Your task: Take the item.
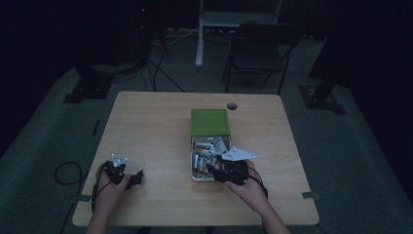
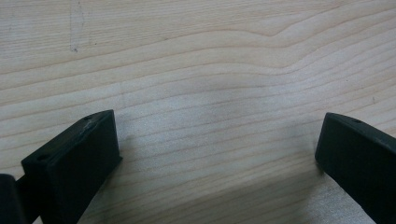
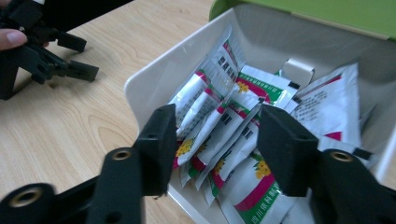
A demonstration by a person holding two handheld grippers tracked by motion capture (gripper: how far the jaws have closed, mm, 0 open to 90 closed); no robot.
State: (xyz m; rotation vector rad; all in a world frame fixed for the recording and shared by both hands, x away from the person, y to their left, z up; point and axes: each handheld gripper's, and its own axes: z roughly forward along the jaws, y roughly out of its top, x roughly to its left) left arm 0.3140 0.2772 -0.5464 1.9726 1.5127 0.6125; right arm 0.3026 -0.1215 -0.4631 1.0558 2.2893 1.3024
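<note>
A white box (image 1: 192,163) with its green lid (image 1: 210,122) swung back stands mid-table, and several printed sachets (image 1: 206,152) lie in it. My right gripper (image 1: 217,171) hovers at the box's near end. In the right gripper view it (image 3: 215,140) is open. Its jaws straddle a few upright sachets (image 3: 327,107) inside the white wall (image 3: 159,79), without pinching them. My left gripper (image 1: 138,177) rests low on the table at the front left. Bare wood (image 2: 187,56) lies between the jaws of this open gripper (image 2: 217,140). It (image 3: 78,57) also appears at the upper left of the right gripper view.
A round cable hole (image 1: 232,106) sits in the tabletop beyond the green lid. A dark folding chair (image 1: 258,48) and stand legs are on the floor behind the table. Bare wood stretches across the table's left half (image 1: 146,131).
</note>
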